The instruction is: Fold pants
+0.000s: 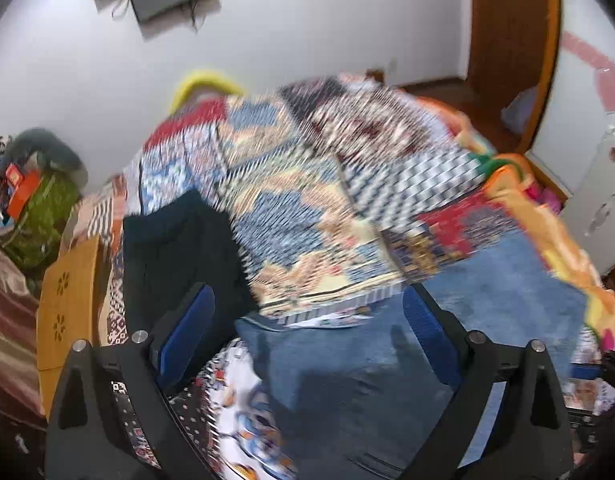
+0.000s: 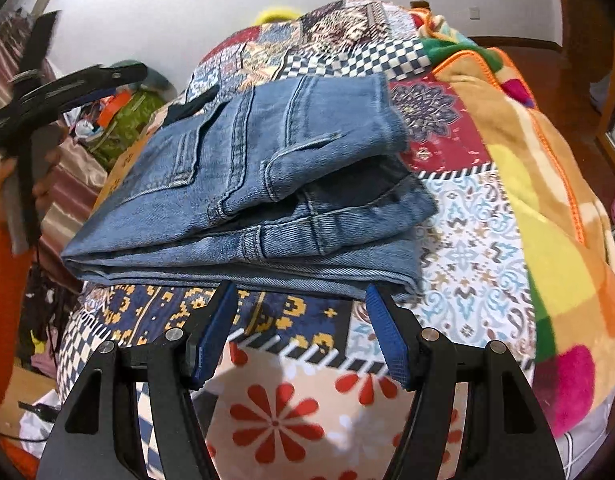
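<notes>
The blue jeans lie folded in a thick stack on the patchwork bed cover, back pockets up. My right gripper is open and empty, its blue pads just short of the stack's near edge. In the blurred left wrist view, my left gripper is open and empty above the jeans. The left gripper also shows raised at the left of the right wrist view, held in a hand.
A dark garment lies on the bed left of the jeans. A bright fleece blanket covers the bed's right side. A wooden board and clutter stand left of the bed. A white wall is behind.
</notes>
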